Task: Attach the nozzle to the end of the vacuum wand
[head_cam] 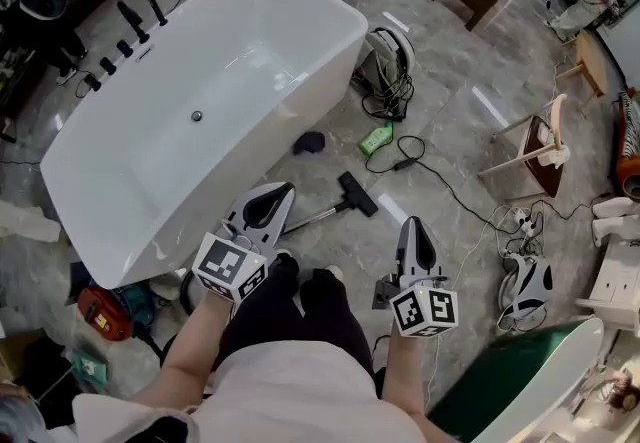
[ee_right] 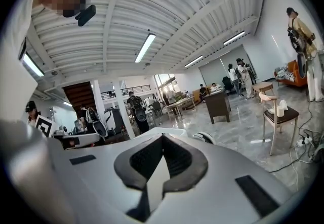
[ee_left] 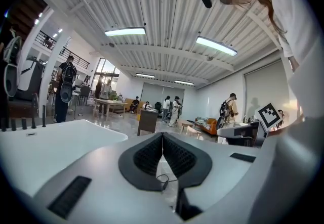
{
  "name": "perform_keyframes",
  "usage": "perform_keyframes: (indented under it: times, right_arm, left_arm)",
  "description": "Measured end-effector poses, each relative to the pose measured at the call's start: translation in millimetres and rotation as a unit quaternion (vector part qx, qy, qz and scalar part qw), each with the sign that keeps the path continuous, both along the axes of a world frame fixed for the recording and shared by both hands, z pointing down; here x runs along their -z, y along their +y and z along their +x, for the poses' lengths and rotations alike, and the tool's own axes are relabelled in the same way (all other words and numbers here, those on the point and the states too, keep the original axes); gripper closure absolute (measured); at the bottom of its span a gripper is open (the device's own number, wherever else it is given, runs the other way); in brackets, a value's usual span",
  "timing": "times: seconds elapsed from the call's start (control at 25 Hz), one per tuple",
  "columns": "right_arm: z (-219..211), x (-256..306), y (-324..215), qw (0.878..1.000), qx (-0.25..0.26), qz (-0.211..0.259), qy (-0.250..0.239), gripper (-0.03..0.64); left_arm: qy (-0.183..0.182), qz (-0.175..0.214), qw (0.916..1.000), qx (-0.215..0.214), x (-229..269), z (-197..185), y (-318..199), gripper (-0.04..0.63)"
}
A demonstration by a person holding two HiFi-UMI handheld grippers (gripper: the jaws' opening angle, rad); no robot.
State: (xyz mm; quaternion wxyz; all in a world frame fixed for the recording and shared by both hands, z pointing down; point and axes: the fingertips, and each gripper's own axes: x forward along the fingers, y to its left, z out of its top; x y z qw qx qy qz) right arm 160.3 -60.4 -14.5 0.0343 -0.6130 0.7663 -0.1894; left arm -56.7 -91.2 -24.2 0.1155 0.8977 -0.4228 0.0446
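White bathtub [head_cam: 90, 181] on the floor at left, black taps on its far rim. Left tongs [head_cam: 277, 190] held up in front of the person, clenched, nothing between them; the left gripper view shows the left tongs [ee_left: 162, 138] with pads meeting and pointing roughly level across the room. Vacuum wand [head_cam: 318, 216] lies on the floor just right of the tub, partly hidden behind the left tongs. Black nozzle [head_cam: 357, 194] sits at the wand's far end, touching it; whether it is locked on is unclear. Green bottle [head_cam: 377, 138] beyond. Right tongs [head_cam: 415, 225] raised, clenched, empty, well apart from the nozzle; the right gripper view shows the same tongs [ee_right: 162, 140] pressed together. Wooden chair [head_cam: 535, 146] far right.
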Motion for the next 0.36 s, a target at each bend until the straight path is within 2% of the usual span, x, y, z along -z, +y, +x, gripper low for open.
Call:
perform_keyframes:
  times: [0.36]
  right_arm:
    - [13.2, -9.2, 11.7, 1.000, -0.010, -0.015, 0.023, 0.601]
  left_arm:
    - [-0.008, -0.012, 0.9999, -0.008, -8.6, 3.9, 10.8, 0.584]
